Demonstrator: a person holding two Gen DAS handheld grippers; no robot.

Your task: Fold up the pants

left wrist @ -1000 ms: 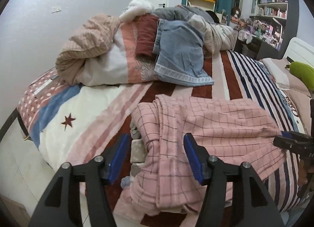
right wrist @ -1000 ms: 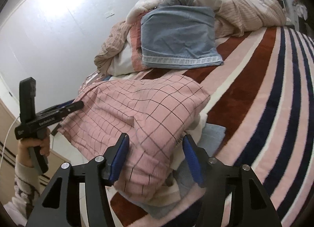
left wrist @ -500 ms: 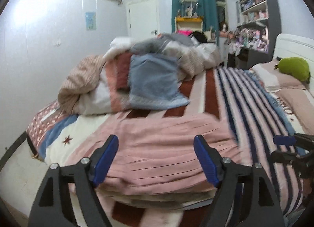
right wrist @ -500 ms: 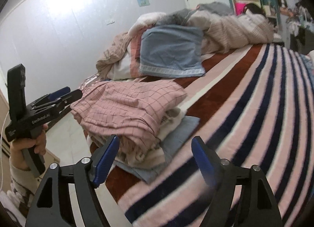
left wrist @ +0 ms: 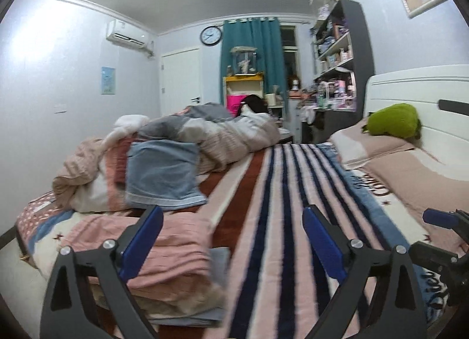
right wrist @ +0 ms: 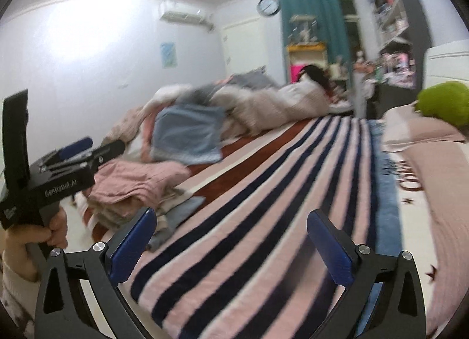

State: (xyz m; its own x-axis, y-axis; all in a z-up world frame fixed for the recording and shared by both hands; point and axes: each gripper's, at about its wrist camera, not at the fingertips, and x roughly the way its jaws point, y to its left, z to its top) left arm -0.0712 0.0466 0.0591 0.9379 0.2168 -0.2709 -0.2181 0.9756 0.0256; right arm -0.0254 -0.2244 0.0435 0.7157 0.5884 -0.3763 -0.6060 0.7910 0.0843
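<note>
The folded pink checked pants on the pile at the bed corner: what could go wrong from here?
1. The folded pink checked pants top a stack of clothes near the striped blanket's edge; a nudge might tip it off the bed.
2. The open left gripper is close beside the pants and could snag the top fold.
3. The open right gripper holds nothing to steady the stack.
</note>
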